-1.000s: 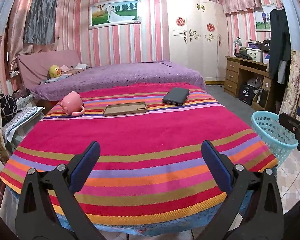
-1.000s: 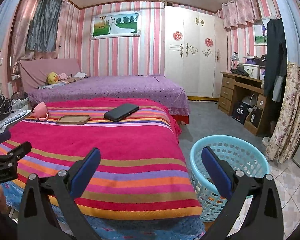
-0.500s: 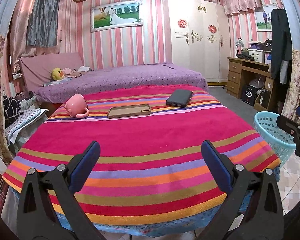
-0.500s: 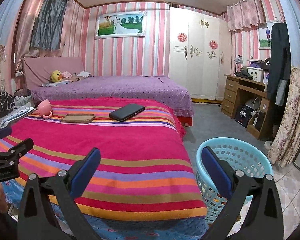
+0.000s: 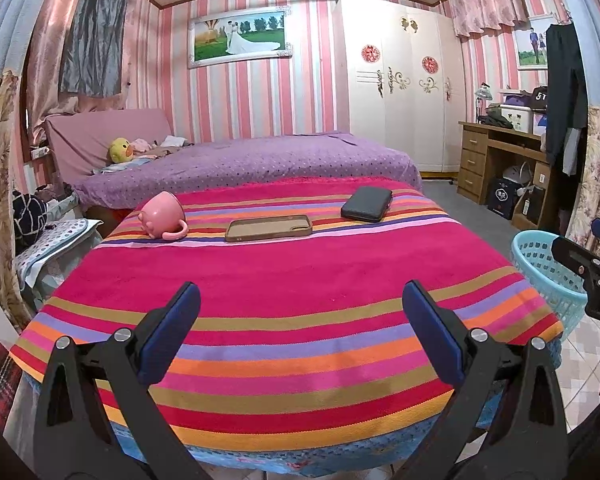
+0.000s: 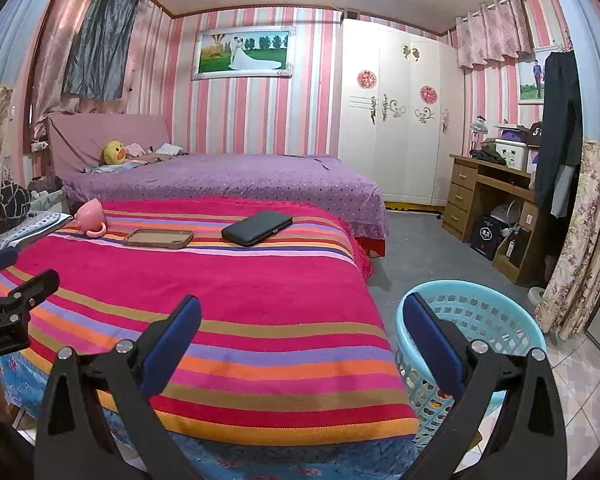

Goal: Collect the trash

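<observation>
1. Two tongs are being held low over the near edge of a table (image 5: 292,280) draped in a striped cloth: the left tongs (image 5: 300,332) and the right tongs (image 6: 300,344).
2. Both are being kept spread wide, blue pads well apart, with nothing gripped between them.
3. Three things are being carried by the table toward 12 o'clock, in a row: a pink mug (image 5: 162,216) lying on its side at 11 o'clock, a brown phone case (image 5: 268,228) just beside it, and a dark wallet (image 5: 367,204) at 1 o'clock.
4. Whether any of these counts as trash cannot be told.
5. A light blue basket (image 6: 472,320) is being shown on the floor at 3 o'clock of the table, just beside its corner; something orange is being glimpsed through its lower holes.
6. A purple bed (image 6: 220,180) is being seen beyond the table.
</observation>
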`<state>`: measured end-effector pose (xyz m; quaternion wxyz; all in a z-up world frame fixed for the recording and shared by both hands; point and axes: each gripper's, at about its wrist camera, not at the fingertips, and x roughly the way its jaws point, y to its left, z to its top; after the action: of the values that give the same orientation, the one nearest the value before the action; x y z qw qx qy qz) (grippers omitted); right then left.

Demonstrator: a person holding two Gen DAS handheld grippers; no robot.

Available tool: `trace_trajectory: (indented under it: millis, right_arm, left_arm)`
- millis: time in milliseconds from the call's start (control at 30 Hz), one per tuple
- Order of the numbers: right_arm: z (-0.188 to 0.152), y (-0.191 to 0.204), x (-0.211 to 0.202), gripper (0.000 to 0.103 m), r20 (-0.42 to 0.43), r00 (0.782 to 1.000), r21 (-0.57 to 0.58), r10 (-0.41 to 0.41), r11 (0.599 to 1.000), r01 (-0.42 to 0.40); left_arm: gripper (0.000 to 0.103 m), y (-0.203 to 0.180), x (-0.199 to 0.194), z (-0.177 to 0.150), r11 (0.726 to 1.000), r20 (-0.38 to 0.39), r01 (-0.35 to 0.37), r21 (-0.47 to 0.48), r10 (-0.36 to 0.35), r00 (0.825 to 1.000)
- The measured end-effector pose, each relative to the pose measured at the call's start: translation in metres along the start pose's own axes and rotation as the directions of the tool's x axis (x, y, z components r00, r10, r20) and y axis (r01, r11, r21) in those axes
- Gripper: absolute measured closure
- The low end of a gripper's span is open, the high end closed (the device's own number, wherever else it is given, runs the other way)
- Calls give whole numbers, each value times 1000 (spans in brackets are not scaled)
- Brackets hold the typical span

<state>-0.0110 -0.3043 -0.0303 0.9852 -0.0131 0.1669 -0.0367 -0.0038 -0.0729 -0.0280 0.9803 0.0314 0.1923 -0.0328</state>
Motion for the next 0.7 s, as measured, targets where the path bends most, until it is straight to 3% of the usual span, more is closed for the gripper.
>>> trace_trajectory:
  millis: [700]
  right_arm:
    - [1,20,-9,4,33,999,-39,34,999,-32]
  left_arm:
    - [5,8,-7,2,1000,19,-16,11,16,1000]
